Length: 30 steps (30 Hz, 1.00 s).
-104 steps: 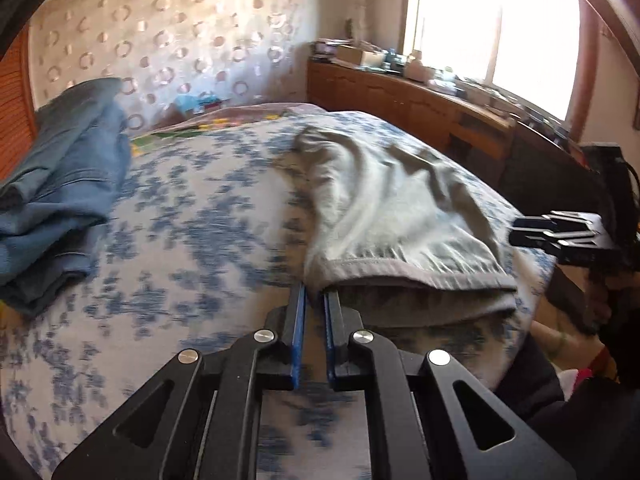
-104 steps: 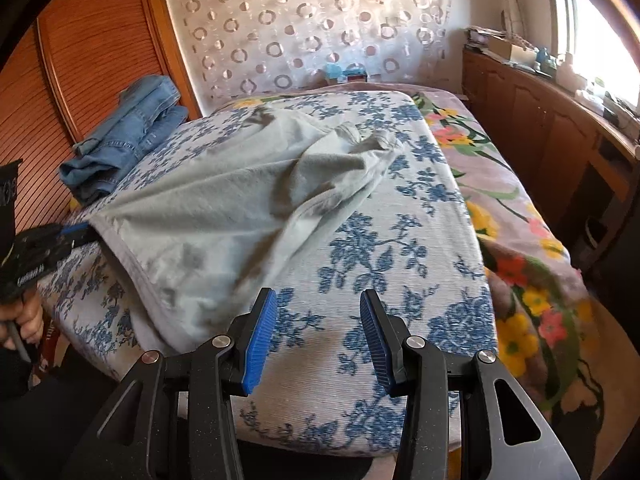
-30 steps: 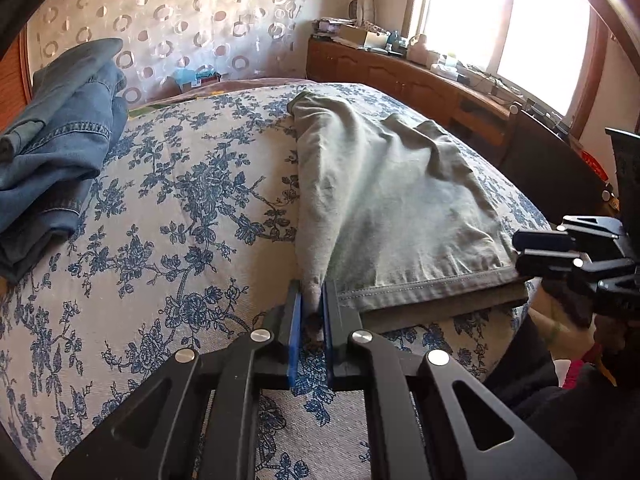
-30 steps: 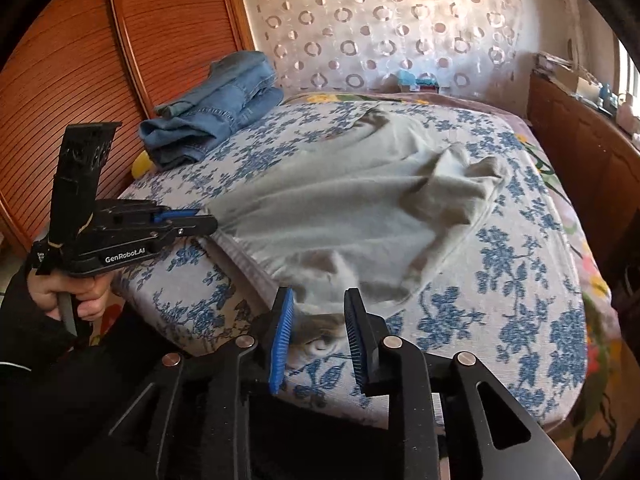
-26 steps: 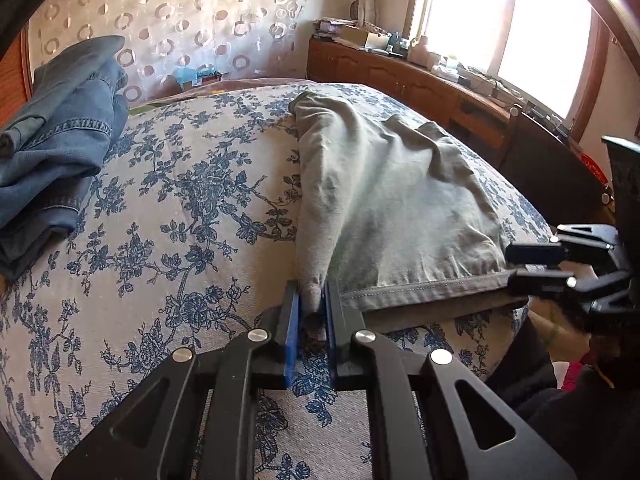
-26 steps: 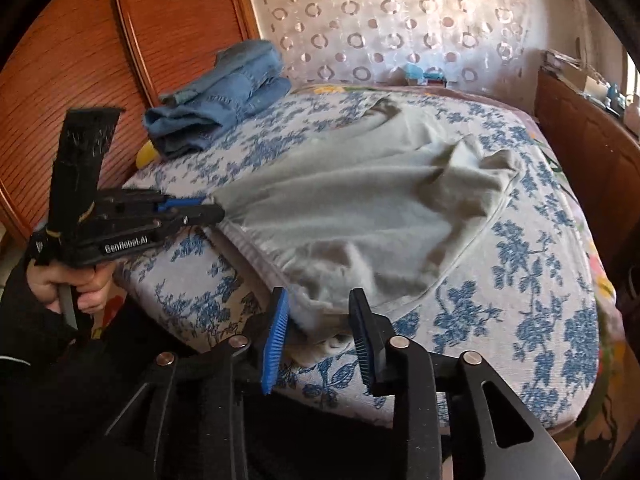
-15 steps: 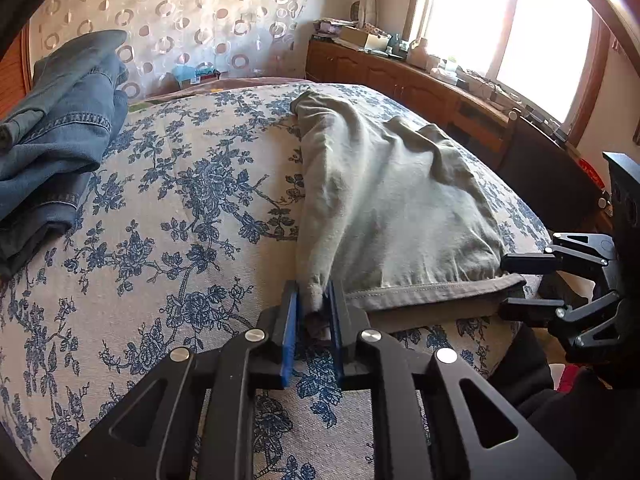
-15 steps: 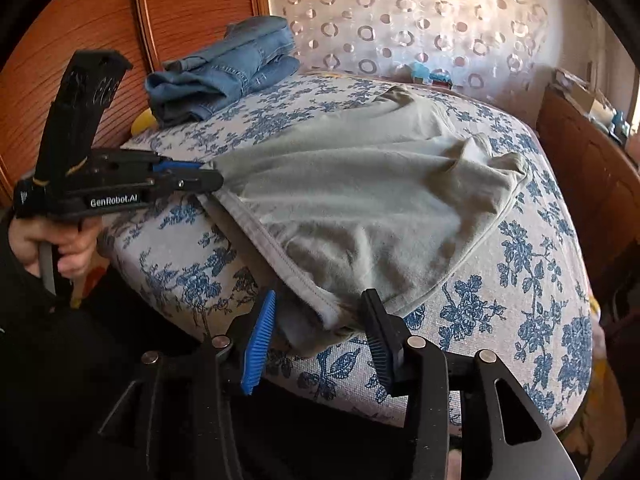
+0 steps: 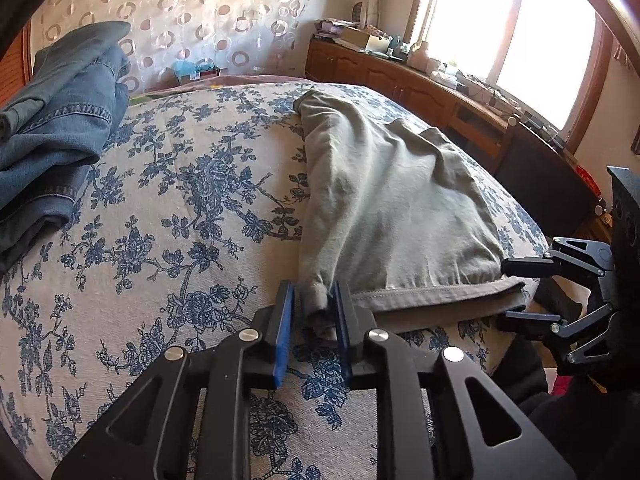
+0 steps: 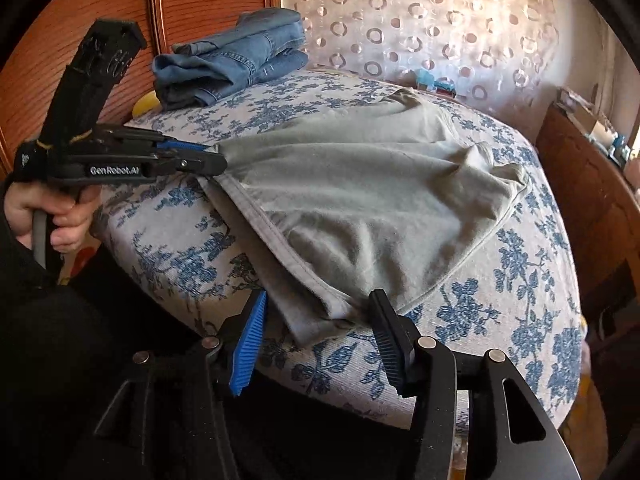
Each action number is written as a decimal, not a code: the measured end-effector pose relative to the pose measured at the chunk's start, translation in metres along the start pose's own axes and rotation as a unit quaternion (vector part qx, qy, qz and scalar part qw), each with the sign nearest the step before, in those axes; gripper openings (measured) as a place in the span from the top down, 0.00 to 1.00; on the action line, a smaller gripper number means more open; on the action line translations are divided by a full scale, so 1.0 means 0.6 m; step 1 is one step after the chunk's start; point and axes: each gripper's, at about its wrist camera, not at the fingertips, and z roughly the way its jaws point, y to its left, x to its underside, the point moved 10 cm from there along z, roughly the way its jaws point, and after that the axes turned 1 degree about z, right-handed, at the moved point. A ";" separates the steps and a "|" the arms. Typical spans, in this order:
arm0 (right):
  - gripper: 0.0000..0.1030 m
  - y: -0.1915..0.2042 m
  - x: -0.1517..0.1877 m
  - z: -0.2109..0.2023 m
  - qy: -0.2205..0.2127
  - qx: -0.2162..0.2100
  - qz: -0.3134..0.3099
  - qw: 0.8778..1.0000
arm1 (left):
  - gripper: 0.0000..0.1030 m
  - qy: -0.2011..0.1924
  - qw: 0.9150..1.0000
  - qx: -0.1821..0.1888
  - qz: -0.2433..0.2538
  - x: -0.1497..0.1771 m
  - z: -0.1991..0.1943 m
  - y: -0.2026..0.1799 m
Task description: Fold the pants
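Floral bed (image 9: 180, 208), grey pants (image 9: 384, 200) released, both jaws now opening.

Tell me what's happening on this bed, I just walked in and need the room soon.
A person is folding grey pants on the bed, a gripper in each hand. The left gripper is at one corner of the near edge, the right gripper at the other. Both sets of jaws are opening with cloth between them, so the pants are being let go. Folded jeans sit at the bed's far side.
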 end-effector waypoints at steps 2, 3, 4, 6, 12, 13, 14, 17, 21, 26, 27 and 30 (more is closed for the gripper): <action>0.49 -0.001 0.002 -0.001 0.001 0.002 -0.003 1.000 | 0.81 0.000 1.000 -0.004 0.005 0.000 -0.001 -0.001; 0.53 -0.002 0.005 -0.002 0.002 0.006 -0.007 1.000 | 0.84 0.001 1.000 -0.001 0.005 0.001 -0.002 -0.004; 0.55 -0.005 0.006 -0.004 0.001 0.008 -0.007 1.000 | 0.87 0.001 1.000 -0.001 0.007 0.001 -0.003 -0.006; 0.65 -0.013 0.009 -0.008 -0.001 0.006 0.002 1.000 | 0.89 0.001 1.000 -0.003 0.013 0.001 -0.004 -0.011; 0.90 -0.035 0.005 -0.018 -0.013 -0.003 0.034 0.999 | 0.91 0.001 1.000 0.005 0.016 0.005 -0.011 -0.027; 0.91 -0.036 0.002 -0.024 -0.020 -0.007 0.037 0.999 | 0.91 -0.001 1.000 0.007 0.017 0.005 -0.015 -0.031; 0.91 -0.037 -0.001 -0.030 -0.026 -0.010 0.037 0.999 | 0.91 -0.002 1.000 0.008 0.018 0.005 -0.019 -0.034; 0.91 -0.044 -0.009 -0.056 -0.045 -0.020 0.041 0.998 | 0.91 -0.007 1.000 0.018 0.021 0.006 -0.038 -0.049; 0.91 -0.051 -0.014 -0.090 -0.060 -0.021 0.039 0.997 | 0.91 -0.016 0.999 0.030 0.026 0.006 -0.063 -0.067; 0.92 -0.060 -0.019 -0.134 -0.084 -0.024 0.037 0.996 | 0.91 -0.036 0.998 0.033 0.035 -0.007 -0.100 -0.087; 0.92 -0.061 -0.021 -0.142 -0.089 -0.023 0.036 0.995 | 0.91 -0.041 0.998 0.032 0.037 -0.012 -0.107 -0.089; 0.92 -0.062 -0.024 -0.159 -0.101 -0.021 0.034 0.994 | 0.91 -0.055 0.997 0.028 0.041 -0.028 -0.123 -0.092</action>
